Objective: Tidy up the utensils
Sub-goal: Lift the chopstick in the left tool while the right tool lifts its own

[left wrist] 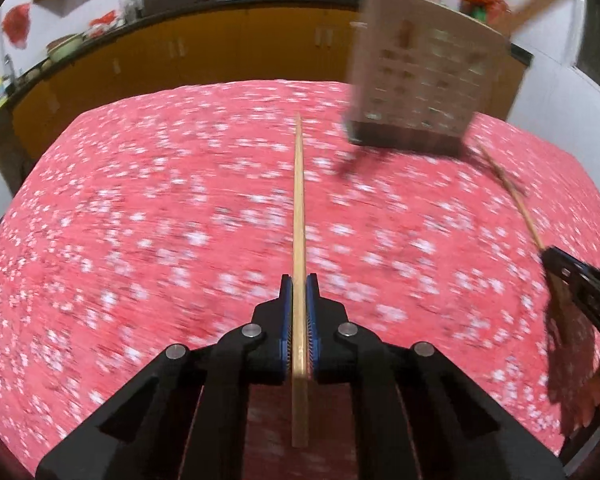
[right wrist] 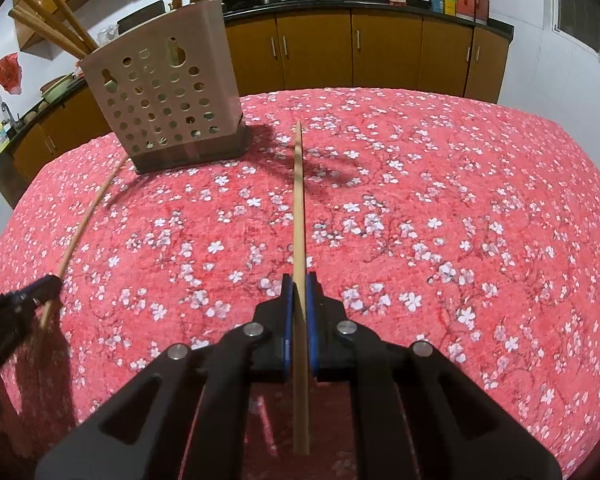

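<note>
Left gripper [left wrist: 299,280]: pinching a chopstick [left wrist: 299,208].
Right gripper [right wrist: 299,280]: pinching its chopstick [right wrist: 298,208].
Risk: your long tips may clip the holder [right wrist: 164,96] rim at 11 o'clock and tip it.

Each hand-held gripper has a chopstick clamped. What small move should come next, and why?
Probably lift the right hand-held gripper and carry its chopstick toward the perforated holder, which already stands on the table with other chopsticks upright inside. The left hand-held gripper could follow.
</note>
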